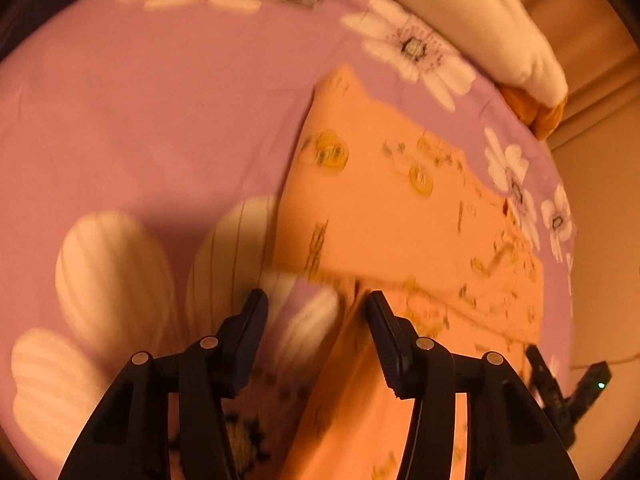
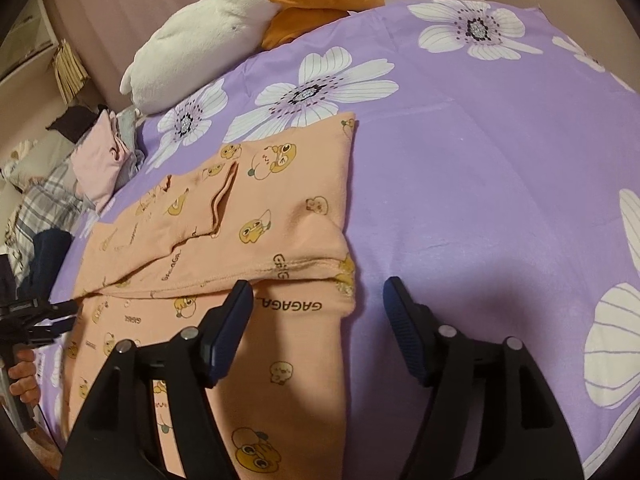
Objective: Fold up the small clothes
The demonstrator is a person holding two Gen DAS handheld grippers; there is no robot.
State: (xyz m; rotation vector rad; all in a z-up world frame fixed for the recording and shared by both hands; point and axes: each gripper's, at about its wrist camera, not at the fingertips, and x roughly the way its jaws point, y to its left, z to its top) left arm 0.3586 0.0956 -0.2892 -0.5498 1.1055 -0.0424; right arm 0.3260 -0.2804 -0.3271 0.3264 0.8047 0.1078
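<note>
Garment: a small peach-orange cotton-knit garment (image 2: 256, 216) printed with yellow cartoon ducks and the black lettering "GAGAGA"; soft matte fabric, partly folded, an upper layer ending in a stitched hem laid across the lower layer.
Garment detail: a narrow sleeve-like strip lies on the upper layer with an open slit end; edges are mostly straight, the right-hand edge forming a soft rounded fold.
Garment position: flat on the bed, toward its left side in the right wrist view, and blurred in the left wrist view (image 1: 400, 208).
Left claw (image 1: 316, 300): black plastic fingers with ribbed pads stand apart; the right-hand pad is at the garment's edge, the other over the sheet, nothing clamped.
Right claw (image 2: 318, 292): jaws wide apart, one finger over the garment's hem, the other over bare sheet; not gripping.
Bed cover: smooth lilac sheet (image 2: 480, 160) with large white flowers, dark speckled centres.
Plush: a white fleecy soft toy with an orange bill (image 2: 224, 24) lies at the bed's far edge.
Surroundings: a heap of pink, grey and plaid clothes (image 2: 100, 152) lies beside the bed.
</note>
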